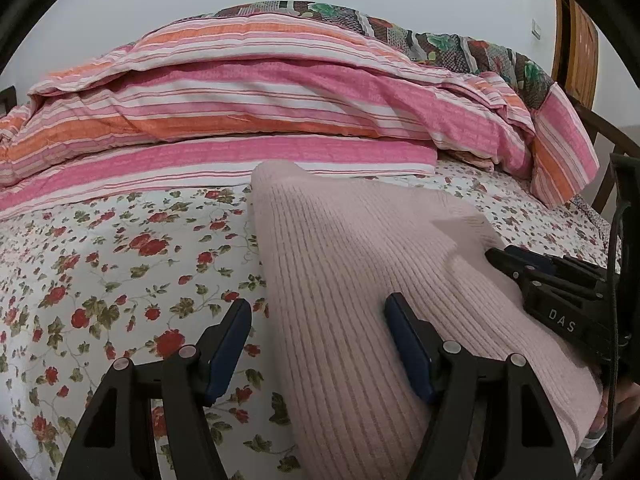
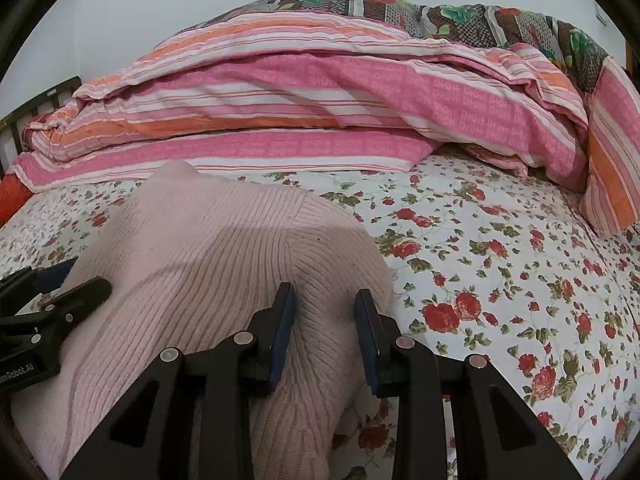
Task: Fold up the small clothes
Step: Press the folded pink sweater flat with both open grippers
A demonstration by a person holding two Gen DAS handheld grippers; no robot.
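Observation:
A pale pink ribbed sweater (image 1: 340, 260) (image 2: 200, 260) lies on the floral bed sheet (image 1: 120, 260), running from the near edge toward the striped quilt. My left gripper (image 1: 316, 316) stands open astride the sweater's left edge: one finger rests over the sheet, the other over the knit. From the right wrist view it shows at the far left (image 2: 76, 276). My right gripper (image 2: 324, 312) is shut on a bunched fold at the sweater's right side, with knit filling the gap between its pads. It appears at the right of the left wrist view (image 1: 502, 252).
A folded pink, orange and white striped quilt (image 1: 280, 100) (image 2: 320, 92) is piled across the far half of the bed, with a patchwork blanket (image 1: 440, 44) behind it. Dark bed rails (image 2: 48, 96) stand at the left, and a wooden door (image 1: 580, 40) at the far right.

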